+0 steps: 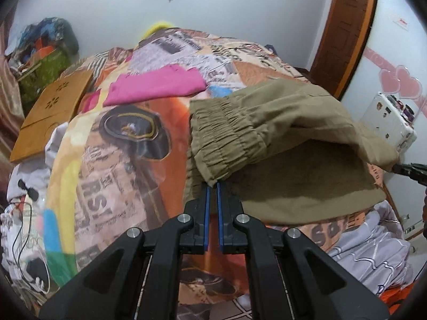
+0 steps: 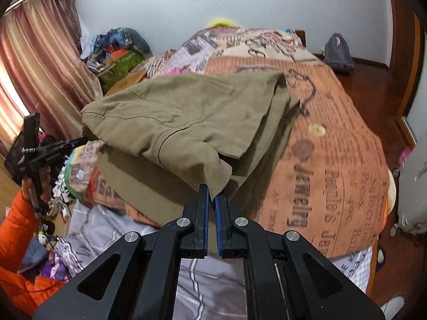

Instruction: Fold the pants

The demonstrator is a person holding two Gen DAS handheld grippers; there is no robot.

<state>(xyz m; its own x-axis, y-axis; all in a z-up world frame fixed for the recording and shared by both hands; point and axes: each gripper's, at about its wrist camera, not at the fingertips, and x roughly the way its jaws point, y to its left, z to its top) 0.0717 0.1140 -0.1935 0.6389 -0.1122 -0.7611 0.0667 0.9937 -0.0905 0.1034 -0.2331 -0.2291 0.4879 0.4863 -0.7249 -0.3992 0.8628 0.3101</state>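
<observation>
While the left gripper point(image 1: 213, 186) pinches the pants point(image 1: 280, 122) at the waistband, the right gripper point(image 2: 212, 192) clamps a corner; both lifted above the bed point(image 2: 333, 133).

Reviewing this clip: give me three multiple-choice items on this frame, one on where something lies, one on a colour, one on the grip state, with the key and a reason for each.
1. Where does the pink garment lie?
A. On the bed, beyond the pants' elastic waistband
B. On the floor by the door
C. Draped over the curtain

2. What colour are the pants?
A. Navy
B. Khaki olive
C. White

3. How are the pants held?
A. Left gripper only
B. Neither gripper touches them
C. Both the left gripper and right gripper pinch an edge, with the upper layer lifted off the bed

Key:
1 A, since the left wrist view shows it flat on the printed bedspread past the gathered waistband.
2 B, since the fabric is khaki olive in both views.
3 C, since each view shows cloth between nearly closed blue pads, and shadow under the raised layer.
</observation>
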